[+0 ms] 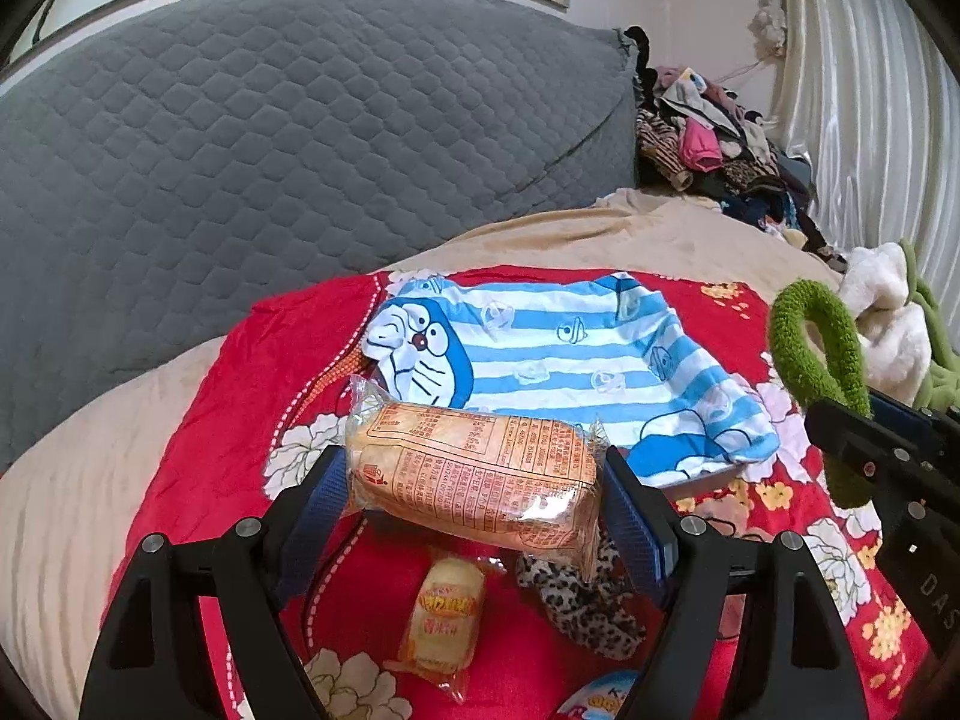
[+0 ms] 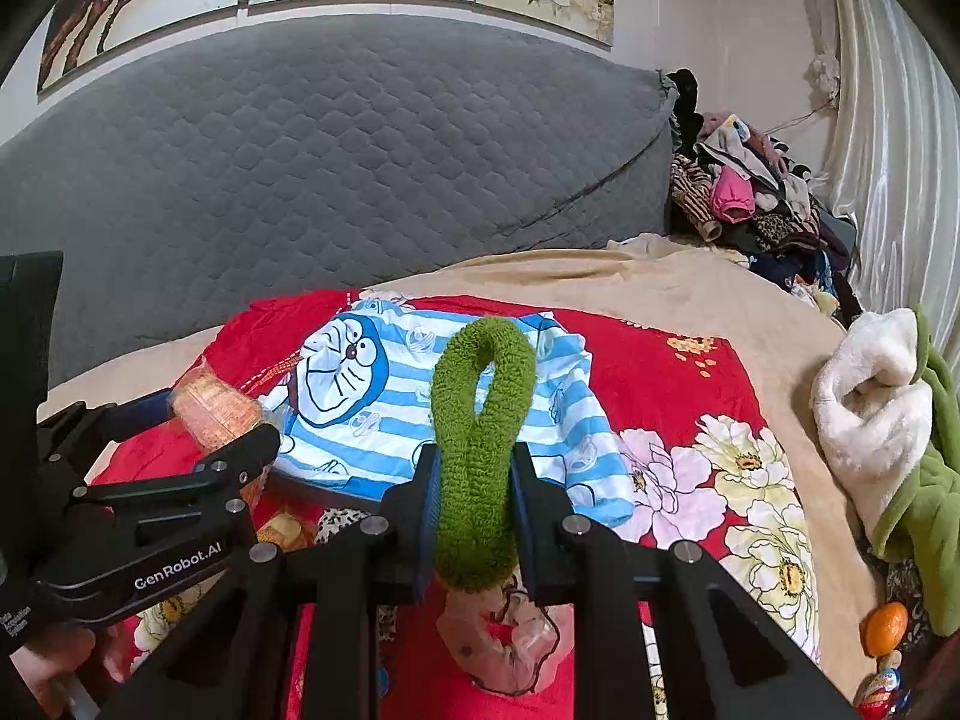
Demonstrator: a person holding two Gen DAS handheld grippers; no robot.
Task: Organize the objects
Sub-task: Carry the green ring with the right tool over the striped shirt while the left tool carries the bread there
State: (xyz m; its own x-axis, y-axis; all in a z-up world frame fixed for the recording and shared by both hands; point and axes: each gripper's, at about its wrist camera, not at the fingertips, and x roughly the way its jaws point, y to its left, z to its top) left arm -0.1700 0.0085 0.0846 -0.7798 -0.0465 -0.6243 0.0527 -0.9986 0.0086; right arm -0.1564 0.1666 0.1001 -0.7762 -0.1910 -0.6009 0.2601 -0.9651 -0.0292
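Bread pack (image 1: pixel 474 468): glossy crinkled plastic. Green loop (image 2: pixel 480 450): fuzzy terry cloth. Headboard (image 1: pixel 270 138): matt quilted fabric.

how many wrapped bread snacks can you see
2. A large bread pack is clamped in the left gripper, above the red cloth. A small wrapped bun lies on that cloth, just below it. Others may be hidden under the striped shirt.

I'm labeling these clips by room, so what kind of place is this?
Most likely a bedroom: a grey quilted headboard behind a bed with a beige blanket, a heap of clothes in the corner, and curtains.
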